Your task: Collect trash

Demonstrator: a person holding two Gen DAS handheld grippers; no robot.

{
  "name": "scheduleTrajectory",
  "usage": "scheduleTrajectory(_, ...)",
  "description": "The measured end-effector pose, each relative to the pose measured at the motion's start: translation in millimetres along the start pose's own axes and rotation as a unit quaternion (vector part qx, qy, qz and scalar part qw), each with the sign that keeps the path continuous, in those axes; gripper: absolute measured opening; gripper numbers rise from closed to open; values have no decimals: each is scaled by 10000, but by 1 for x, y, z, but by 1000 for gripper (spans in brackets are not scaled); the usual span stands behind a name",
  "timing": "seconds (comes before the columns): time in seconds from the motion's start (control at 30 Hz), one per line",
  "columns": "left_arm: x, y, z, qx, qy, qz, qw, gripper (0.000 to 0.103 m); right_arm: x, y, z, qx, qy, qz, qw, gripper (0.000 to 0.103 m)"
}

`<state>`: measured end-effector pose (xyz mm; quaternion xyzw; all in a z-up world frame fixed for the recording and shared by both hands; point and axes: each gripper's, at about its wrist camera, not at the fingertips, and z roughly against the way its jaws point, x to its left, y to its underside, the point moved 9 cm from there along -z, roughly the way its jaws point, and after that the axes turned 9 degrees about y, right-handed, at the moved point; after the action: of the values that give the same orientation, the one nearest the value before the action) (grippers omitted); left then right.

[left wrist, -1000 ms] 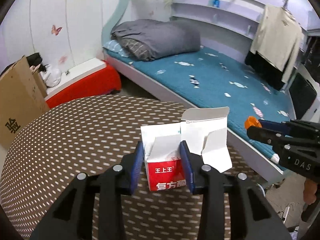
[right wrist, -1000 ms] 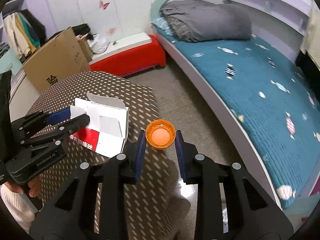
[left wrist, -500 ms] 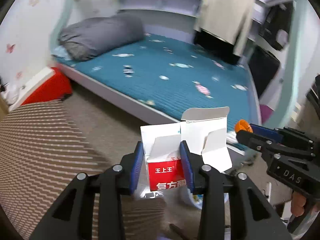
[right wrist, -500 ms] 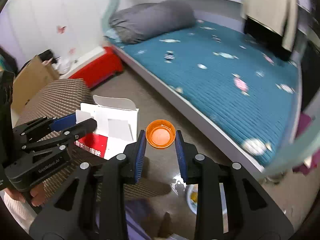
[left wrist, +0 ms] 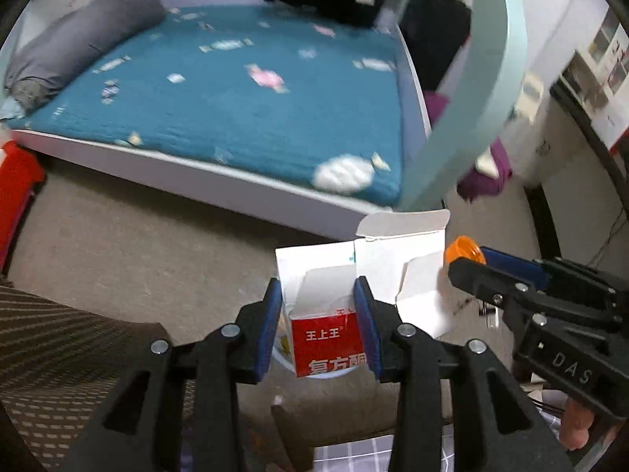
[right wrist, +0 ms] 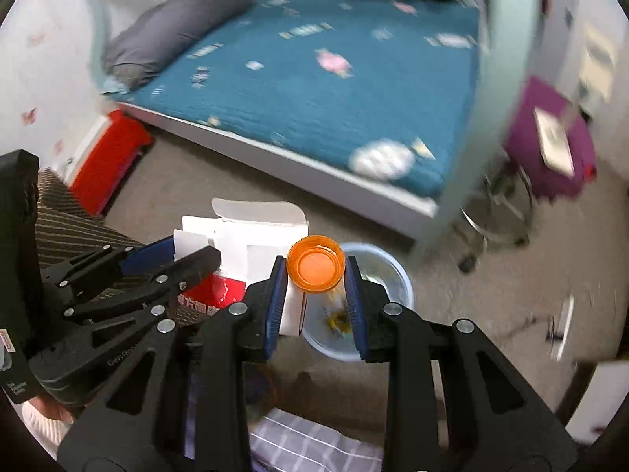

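Note:
My left gripper [left wrist: 319, 328] is shut on an opened red and white carton [left wrist: 328, 344] with its white flaps up; the carton also shows in the right wrist view [right wrist: 236, 251]. My right gripper [right wrist: 316, 289] is shut on an orange bottle cap [right wrist: 315, 264], which also shows in the left wrist view [left wrist: 464, 248]. Both are held in the air above the floor. A light blue waste bin [right wrist: 397, 275] with some trash inside stands on the floor right below the cap. The left gripper [right wrist: 173, 259] is just left of the right one.
A bed with a teal cover [right wrist: 314, 74] and a grey pillow [right wrist: 173, 31] fills the back. The brown patterned table [left wrist: 59, 354] is at the lower left. A red box [right wrist: 110, 157] stands left. A stool [right wrist: 495, 212] and purple things [right wrist: 550, 145] are at right.
Both grippers have swung right, away from the table and out over the floor, each still holding its item. The blue bin has come into view below the cap.

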<state>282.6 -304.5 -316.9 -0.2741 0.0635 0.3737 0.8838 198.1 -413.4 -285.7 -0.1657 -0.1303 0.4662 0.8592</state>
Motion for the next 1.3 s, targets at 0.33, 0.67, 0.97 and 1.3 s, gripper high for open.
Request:
scheduleTrajectory(0.33, -4, 29, -59, 625, -153, 116, 9979, 66, -41, 34, -46, 603, 221, -226, 9977, 29)
scheduleTrajectory(0.67, 59, 54, -15, 388, -626, 814, 9940, 66, -4, 31, -56, 615, 107, 157, 9979, 79)
scheduleTrajectory(0.97, 41, 72, 22, 24, -637, 864, 9942, 66, 11, 61, -18, 376, 140, 393, 9984, 79)
scheduleTrajectory(1.3, -10, 88, 131, -935, -1061, 637, 9879, 66, 28, 70, 97, -863, -40, 576, 9946, 80)
